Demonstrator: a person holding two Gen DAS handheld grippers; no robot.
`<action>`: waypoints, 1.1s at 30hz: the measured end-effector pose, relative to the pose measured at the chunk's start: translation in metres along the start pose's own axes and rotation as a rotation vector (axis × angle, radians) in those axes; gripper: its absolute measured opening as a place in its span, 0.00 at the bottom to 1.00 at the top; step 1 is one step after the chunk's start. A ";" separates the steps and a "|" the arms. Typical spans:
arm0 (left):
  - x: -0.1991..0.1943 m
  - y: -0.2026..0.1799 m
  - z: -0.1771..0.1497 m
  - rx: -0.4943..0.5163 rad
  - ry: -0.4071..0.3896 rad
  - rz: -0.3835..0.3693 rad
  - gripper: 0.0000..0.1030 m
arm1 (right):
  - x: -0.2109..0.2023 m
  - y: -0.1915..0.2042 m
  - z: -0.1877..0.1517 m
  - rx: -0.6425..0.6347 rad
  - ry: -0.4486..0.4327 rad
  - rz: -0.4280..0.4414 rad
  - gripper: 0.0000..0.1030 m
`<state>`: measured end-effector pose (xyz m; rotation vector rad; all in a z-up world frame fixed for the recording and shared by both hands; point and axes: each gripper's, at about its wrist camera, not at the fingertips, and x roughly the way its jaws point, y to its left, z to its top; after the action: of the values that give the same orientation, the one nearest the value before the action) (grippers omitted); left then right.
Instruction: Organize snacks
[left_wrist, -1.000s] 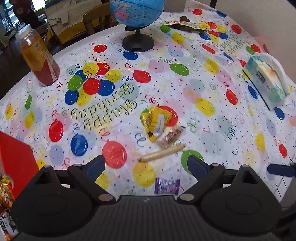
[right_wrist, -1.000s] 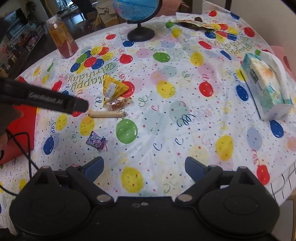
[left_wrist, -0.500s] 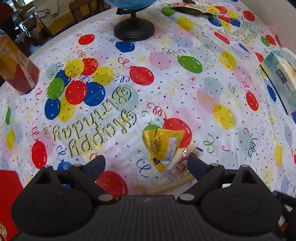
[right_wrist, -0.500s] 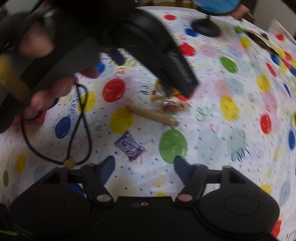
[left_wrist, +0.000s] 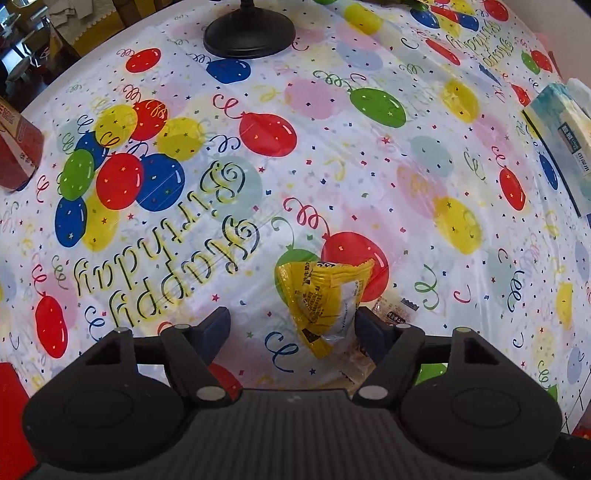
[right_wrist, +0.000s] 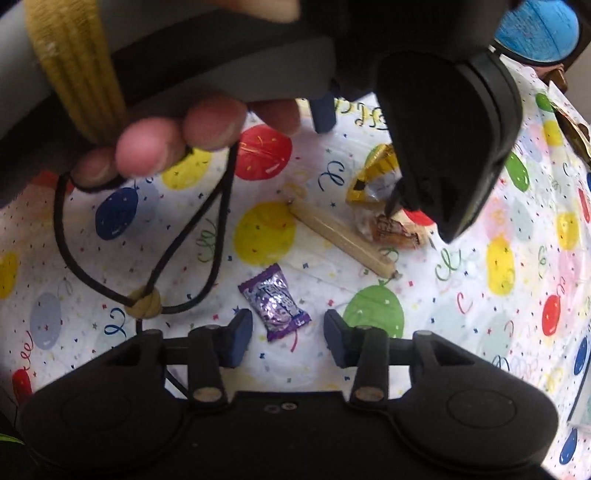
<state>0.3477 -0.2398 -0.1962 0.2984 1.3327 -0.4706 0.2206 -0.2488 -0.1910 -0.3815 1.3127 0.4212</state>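
Left gripper (left_wrist: 291, 328) fingers closing around the crinkly yellow foil snack packet (left_wrist: 325, 299) mid-bench, only one finger touching it so far. Right gripper (right_wrist: 288, 334) fingers closing around the small purple foil-wrapped candy (right_wrist: 275, 306), nearer the bench's front edge, not yet pinched. Both look light, soft, slippery; pinch mid-body, not the crimped ends.

Yellow packet (left_wrist: 325, 299), purple candy (right_wrist: 275, 306), balloon-patterned tablecloth (left_wrist: 369, 166).
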 end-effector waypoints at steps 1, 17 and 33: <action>0.001 0.000 0.001 0.002 0.002 -0.004 0.68 | 0.000 0.001 0.001 -0.004 0.004 0.008 0.35; -0.009 0.000 -0.004 -0.017 -0.015 -0.017 0.21 | -0.009 -0.005 -0.008 0.037 0.002 0.008 0.21; -0.070 0.016 -0.055 -0.108 -0.082 -0.022 0.21 | -0.060 -0.006 -0.046 0.124 -0.074 -0.021 0.21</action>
<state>0.2972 -0.1893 -0.1413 0.1730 1.2773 -0.4233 0.1727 -0.2815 -0.1425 -0.2734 1.2552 0.3318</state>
